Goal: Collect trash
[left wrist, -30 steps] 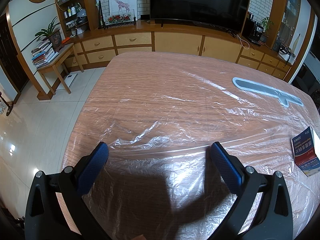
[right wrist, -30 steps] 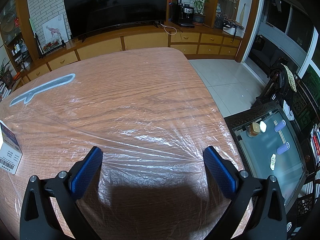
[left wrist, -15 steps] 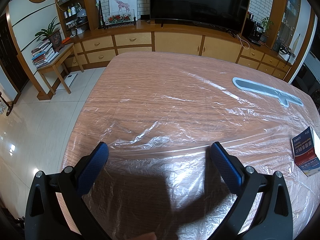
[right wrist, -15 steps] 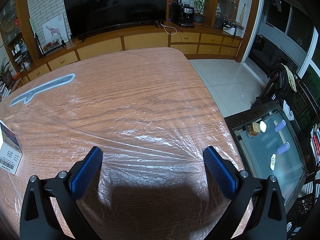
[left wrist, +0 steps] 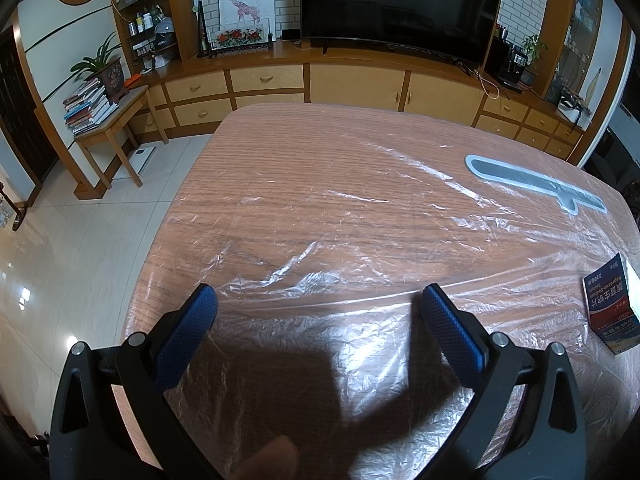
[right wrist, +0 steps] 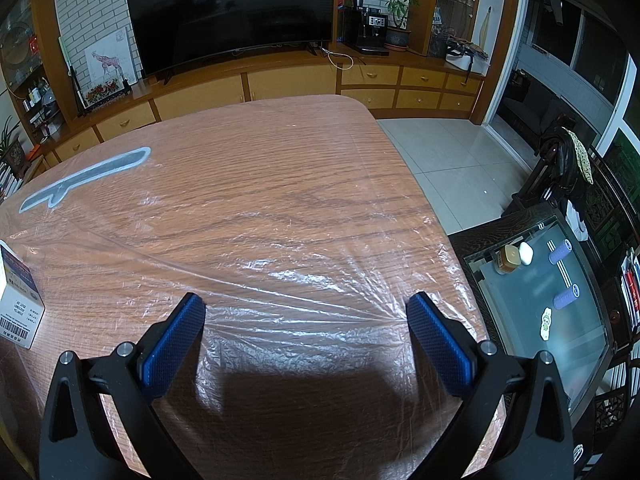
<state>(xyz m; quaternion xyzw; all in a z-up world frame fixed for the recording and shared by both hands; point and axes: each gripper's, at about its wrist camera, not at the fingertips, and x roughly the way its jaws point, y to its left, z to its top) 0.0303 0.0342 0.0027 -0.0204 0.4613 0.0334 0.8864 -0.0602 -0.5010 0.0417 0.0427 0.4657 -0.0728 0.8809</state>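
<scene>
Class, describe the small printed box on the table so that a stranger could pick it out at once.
Start at the wooden table under its crinkled clear plastic sheet. On it lie only a flat grey-blue strip and the small box, which sits nearer the camera. Only the box stands raised, dark blue with printed text.

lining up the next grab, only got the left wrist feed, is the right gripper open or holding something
Observer: The right gripper is open with nothing between its fingers, over the clear plastic sheet.
Operator: what does that small box look like from the other side
Observer: In the right wrist view the small box shows a white face with a barcode.
Operator: anything past the table on that side
Observer: Yes, a glass-topped side table stands on the floor past the wooden table, with two purple rollers and a small jar on it.
</scene>
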